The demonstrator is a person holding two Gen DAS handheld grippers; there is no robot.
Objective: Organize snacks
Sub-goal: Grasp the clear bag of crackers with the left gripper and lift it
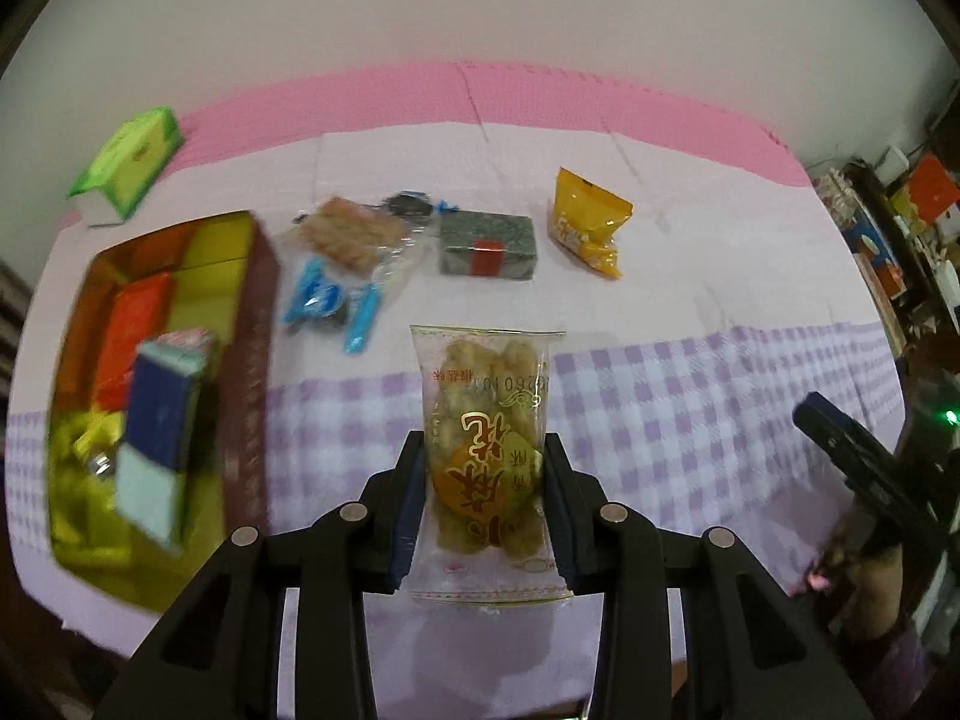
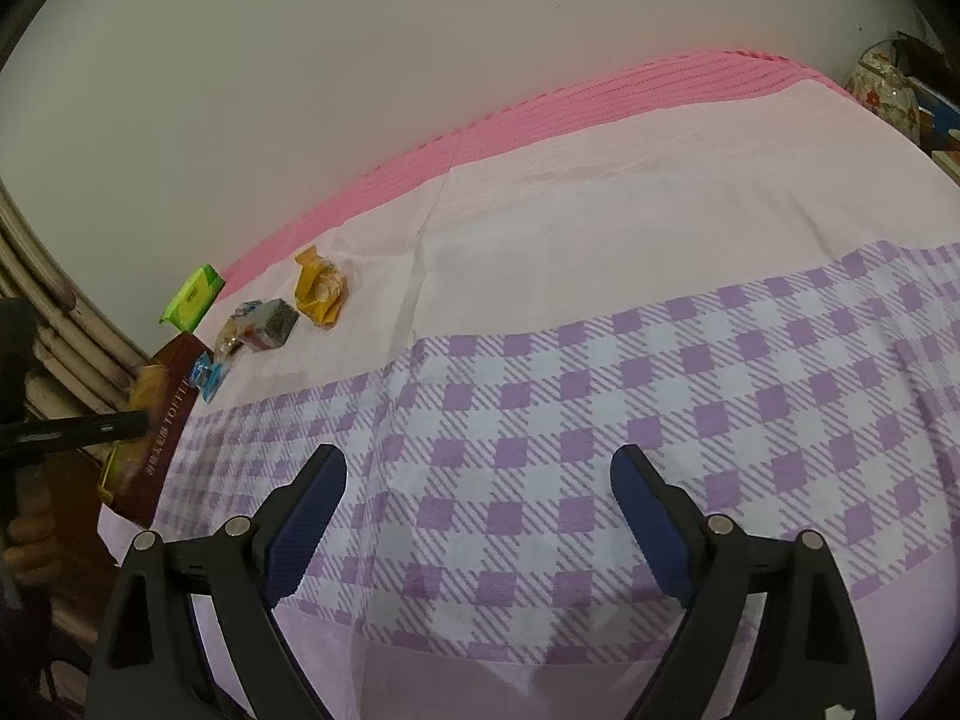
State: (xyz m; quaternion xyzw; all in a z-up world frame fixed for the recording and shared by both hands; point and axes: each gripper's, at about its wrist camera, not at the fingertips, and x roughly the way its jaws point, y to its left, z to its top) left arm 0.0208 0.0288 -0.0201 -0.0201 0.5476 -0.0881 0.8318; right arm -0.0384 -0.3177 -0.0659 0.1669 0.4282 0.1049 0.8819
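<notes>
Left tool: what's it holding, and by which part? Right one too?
Left tool grips the clear packet of fried golden snacks by its two long sides, below the middle. Right tool holds nothing.

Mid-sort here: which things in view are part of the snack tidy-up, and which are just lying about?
Part of the job:
- clear snack pack, clamped in the left hand-held gripper
- gold-lined box with snacks inside
- yellow bag
- grey-green block
- clear biscuit pack
- blue-wrapped sweets

Lying about:
- green tissue pack
- shelf clutter
</notes>
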